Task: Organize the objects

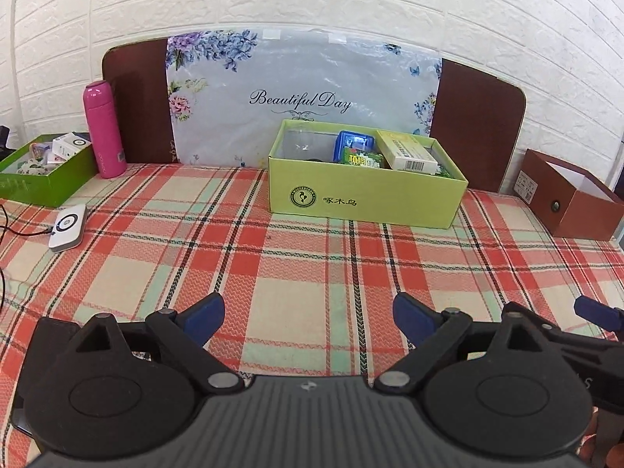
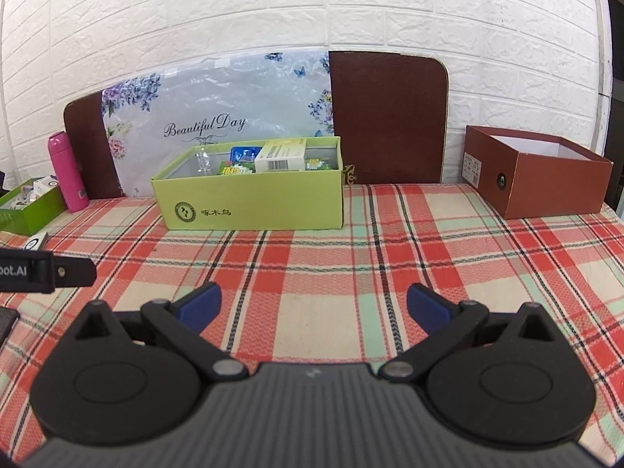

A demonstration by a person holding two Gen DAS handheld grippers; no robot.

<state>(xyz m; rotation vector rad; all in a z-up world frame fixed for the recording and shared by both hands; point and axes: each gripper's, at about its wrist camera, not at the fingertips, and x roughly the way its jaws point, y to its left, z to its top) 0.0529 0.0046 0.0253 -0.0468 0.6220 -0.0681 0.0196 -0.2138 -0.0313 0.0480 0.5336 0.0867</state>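
A light green box [image 1: 366, 195] [image 2: 253, 202] stands at the back middle of the plaid table; inside lie a white and yellow carton [image 1: 407, 152] [image 2: 280, 156], a blue case [image 1: 355, 142] and green packets [image 1: 360, 160]. My left gripper [image 1: 310, 316] hovers open over the cloth well in front of that box, nothing between its blue pads. My right gripper [image 2: 314, 310] is likewise open and empty, in front of the box and to its right. The right gripper's finger [image 1: 596, 312] shows at the right edge of the left wrist view.
A pink bottle [image 1: 103, 128] [image 2: 68, 173] stands at the back left beside a dark green tray [image 1: 43, 179] of small items. A white device [image 1: 68, 228] with a cable lies in front. A brown open box [image 1: 569, 199] [image 2: 542, 171] sits at the back right. A floral board leans on the wall.
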